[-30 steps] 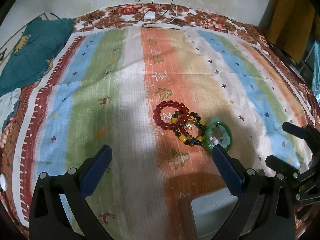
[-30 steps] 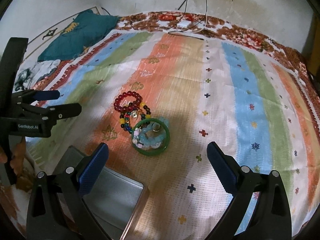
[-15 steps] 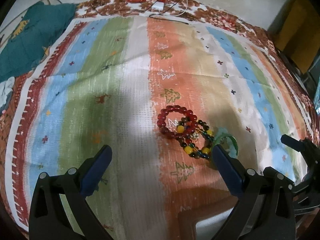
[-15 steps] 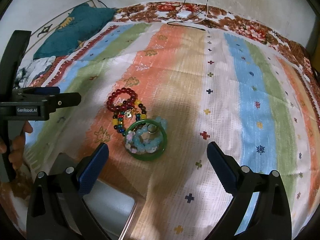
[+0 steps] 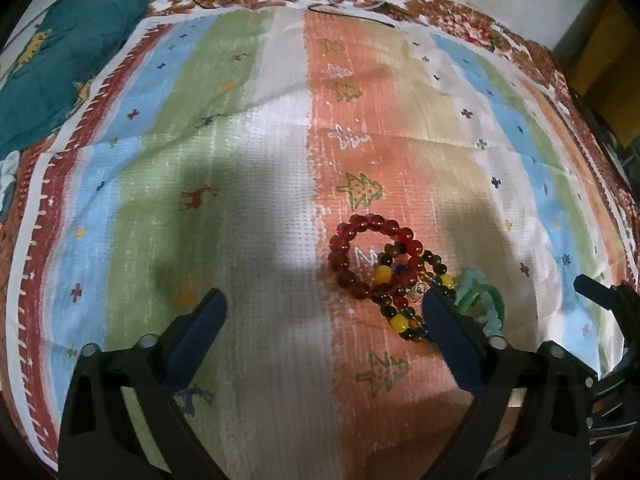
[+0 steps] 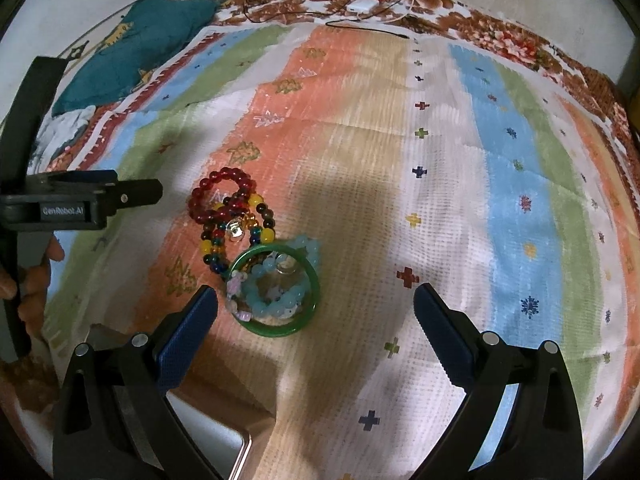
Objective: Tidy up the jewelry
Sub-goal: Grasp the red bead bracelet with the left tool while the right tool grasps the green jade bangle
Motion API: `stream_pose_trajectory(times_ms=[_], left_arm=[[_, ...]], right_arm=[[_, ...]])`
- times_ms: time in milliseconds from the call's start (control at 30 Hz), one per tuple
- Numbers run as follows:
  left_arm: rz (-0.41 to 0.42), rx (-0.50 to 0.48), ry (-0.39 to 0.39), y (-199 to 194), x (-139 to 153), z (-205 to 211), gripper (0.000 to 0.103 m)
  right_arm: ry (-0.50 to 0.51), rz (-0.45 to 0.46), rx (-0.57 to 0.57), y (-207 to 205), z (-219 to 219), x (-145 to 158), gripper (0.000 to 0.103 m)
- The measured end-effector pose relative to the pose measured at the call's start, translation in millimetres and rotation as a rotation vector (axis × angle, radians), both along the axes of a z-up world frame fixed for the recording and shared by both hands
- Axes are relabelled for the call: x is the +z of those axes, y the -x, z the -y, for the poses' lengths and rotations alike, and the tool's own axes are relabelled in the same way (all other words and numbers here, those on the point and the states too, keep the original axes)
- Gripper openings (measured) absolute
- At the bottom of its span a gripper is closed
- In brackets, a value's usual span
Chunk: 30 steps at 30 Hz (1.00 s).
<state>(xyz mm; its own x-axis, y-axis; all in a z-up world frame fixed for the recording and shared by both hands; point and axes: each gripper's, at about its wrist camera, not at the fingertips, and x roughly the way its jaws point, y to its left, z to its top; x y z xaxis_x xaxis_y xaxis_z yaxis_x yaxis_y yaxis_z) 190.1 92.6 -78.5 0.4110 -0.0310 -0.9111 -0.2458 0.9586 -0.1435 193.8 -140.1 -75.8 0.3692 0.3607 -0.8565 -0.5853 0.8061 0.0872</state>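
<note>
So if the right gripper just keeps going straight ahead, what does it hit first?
Probably bare striped cloth: the right gripper is open, and the green bangle lies low and left between its jaws, near the left one. Depth is unclear, so it might clip the bangle.

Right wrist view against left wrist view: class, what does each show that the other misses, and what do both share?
Only the right wrist view shows the green bangle whole, with pale blue beads inside it, and the metal tin. Only the left wrist view shows the right gripper from the side. Both share the red bracelet, the mixed bracelet and the striped cloth.
</note>
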Motion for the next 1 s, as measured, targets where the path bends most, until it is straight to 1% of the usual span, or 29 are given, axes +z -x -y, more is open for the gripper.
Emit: stream_pose_trajectory(times_ms=[167,233,300,333,467,533,633,700,733,900,967,1000], left_arm=[[-0.024,-0.005,-0.004,-7,-8,-1,0.090],[-0.032,-0.002,0.003,-10,-11,-3,0.087],[-0.044,-0.003,0.003,-12,-14,-4,0.085],[-0.050,-0.005,0.001,-13,-16,-4,0.085],[-0.068,-0.021,-0.008,-20,-23,-3,0.083],[-0.084,-0.025,-0.008,-23,-27,-3,0.077],[-0.100,-0.034,0.002,-28,-32,-2,0.072],[-0.104,-0.036,0.004,-29,-35,-3,0.071],[-0.106,-0.037,0.006,-30,-36,-3,0.068],[-0.120,-0.034,0.026,-35,-42,-7,0.058],[-0.121,-0.036,0.034,-36,-43,-7,0.053],[-0.121,-0.036,0.033,-36,-44,-7,0.050]], right_arm=[[0.018,-0.025,0.013,-8,-7,-8,0.099],[0.027,-0.036,0.020,-11,-9,-12,0.099],[0.039,-0.043,0.034,-13,-13,-15,0.092],[0.045,-0.046,0.040,-14,-14,-17,0.084],[0.083,-0.064,0.060,-16,-19,-27,0.083],[0.098,-0.063,0.068,-18,-21,-31,0.082],[0.110,-0.068,0.073,-20,-23,-36,0.077],[0.114,-0.068,0.089,-20,-27,-38,0.076],[0.112,-0.071,0.091,-21,-27,-39,0.074],[0.108,-0.101,0.100,-24,-32,-45,0.057],[0.107,-0.107,0.106,-24,-34,-47,0.048],[0.107,-0.111,0.110,-25,-34,-48,0.045]])
